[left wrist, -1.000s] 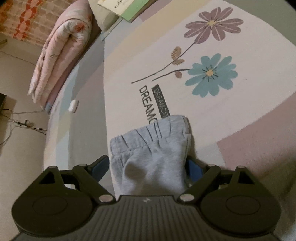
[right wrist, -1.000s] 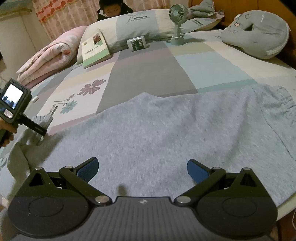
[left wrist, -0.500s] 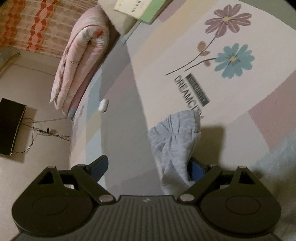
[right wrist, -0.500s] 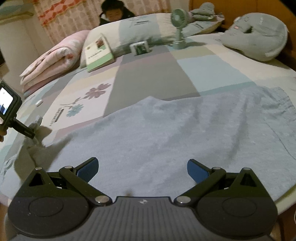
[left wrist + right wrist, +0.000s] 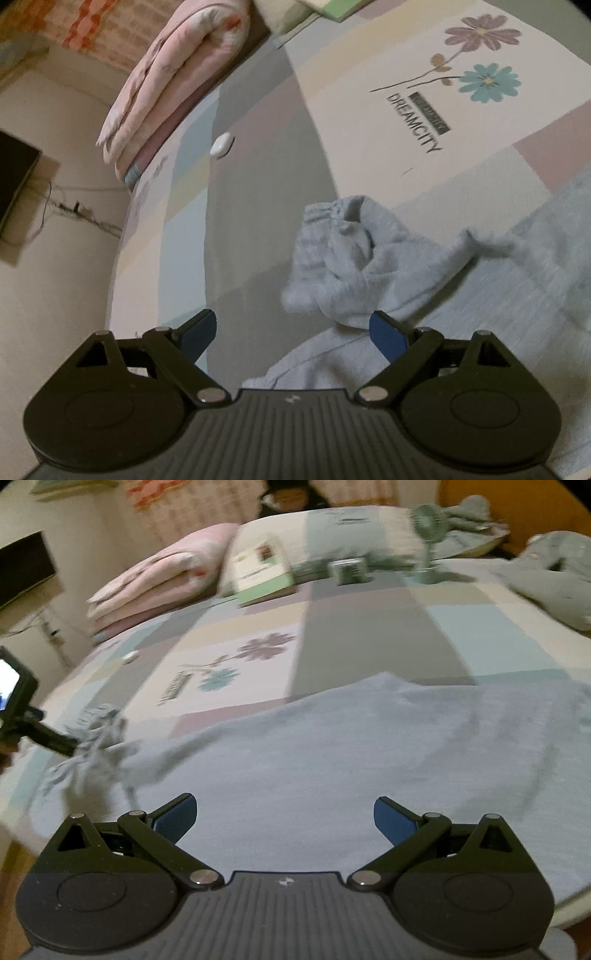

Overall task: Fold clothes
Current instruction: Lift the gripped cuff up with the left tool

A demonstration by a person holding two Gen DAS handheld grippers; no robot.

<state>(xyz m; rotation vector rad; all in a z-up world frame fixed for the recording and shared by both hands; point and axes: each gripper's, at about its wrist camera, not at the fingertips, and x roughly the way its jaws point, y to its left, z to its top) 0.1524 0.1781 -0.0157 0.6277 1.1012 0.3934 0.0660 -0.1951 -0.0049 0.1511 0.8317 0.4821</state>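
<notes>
Two hand-held grippers above a bed [image 5: 369,642] covered in a patchwork sheet. Left gripper [image 5: 293,330]: fingers [image 5: 386,334] spread wide with nothing between the pads; the right-hand blue pad lies at the edge of the bunched cuff [image 5: 332,254] of a grey garment [image 5: 332,775], though contact cannot be told. In the right wrist view this same gripper appears at the far left margin, its tip at the crumpled end of the cloth, which is blurred there. Right gripper [image 5: 284,818]: fingers [image 5: 175,818] likewise spread wide and empty, hovering over the near edge of the garment.

Grey garment: spread mostly flat across the near part of the bed, long axis running left to right across the right wrist view. Its narrow, gathered end points toward the left side of the bed and is rumpled into a raised heap; the broad end extends to the right edge of the frame. In the left wrist view the ribbed cuff points away from the camera, toward the printed word DREAMCITY [image 5: 413,123] and two printed flowers [image 5: 487,81].

Background: folded pink quilt [image 5: 159,579] at the head of the bed on the left, green-edged book [image 5: 262,576] leaning on a pillow [image 5: 332,528], small desk fan [image 5: 428,542], small white object [image 5: 221,144] on the sheet, and a person [image 5: 291,498] partly visible behind the pillow.
</notes>
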